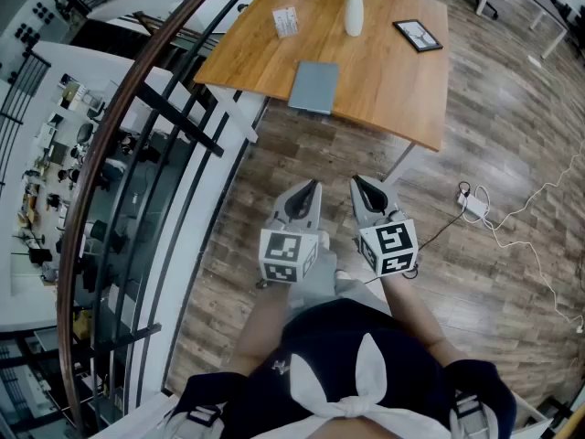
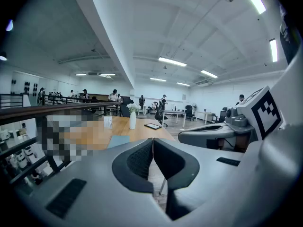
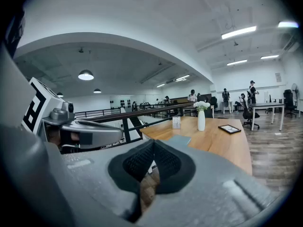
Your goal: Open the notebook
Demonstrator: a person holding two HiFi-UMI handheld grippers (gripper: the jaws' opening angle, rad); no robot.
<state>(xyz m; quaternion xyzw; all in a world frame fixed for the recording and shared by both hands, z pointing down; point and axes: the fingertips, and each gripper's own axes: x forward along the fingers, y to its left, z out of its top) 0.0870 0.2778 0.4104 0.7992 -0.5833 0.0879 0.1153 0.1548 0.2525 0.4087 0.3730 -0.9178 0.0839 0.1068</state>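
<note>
A closed grey-blue notebook (image 1: 314, 86) lies near the front edge of a wooden table (image 1: 384, 80). It also shows as a flat blue-grey slab (image 2: 118, 141) in the left gripper view and just past the jaws (image 3: 179, 139) in the right gripper view. My left gripper (image 1: 309, 190) and right gripper (image 1: 358, 187) hang side by side over the wood floor, well short of the table. Both are shut with nothing between the pads. Each gripper's own view shows its pads pressed together: left gripper (image 2: 153, 143), right gripper (image 3: 154, 144).
On the table stand a white vase with flowers (image 1: 354, 9), a small card holder (image 1: 285, 21) and a dark tablet (image 1: 418, 35). A black railing with a wooden handrail (image 1: 137, 108) runs along the left. A white power strip and cables (image 1: 474, 206) lie on the floor at right.
</note>
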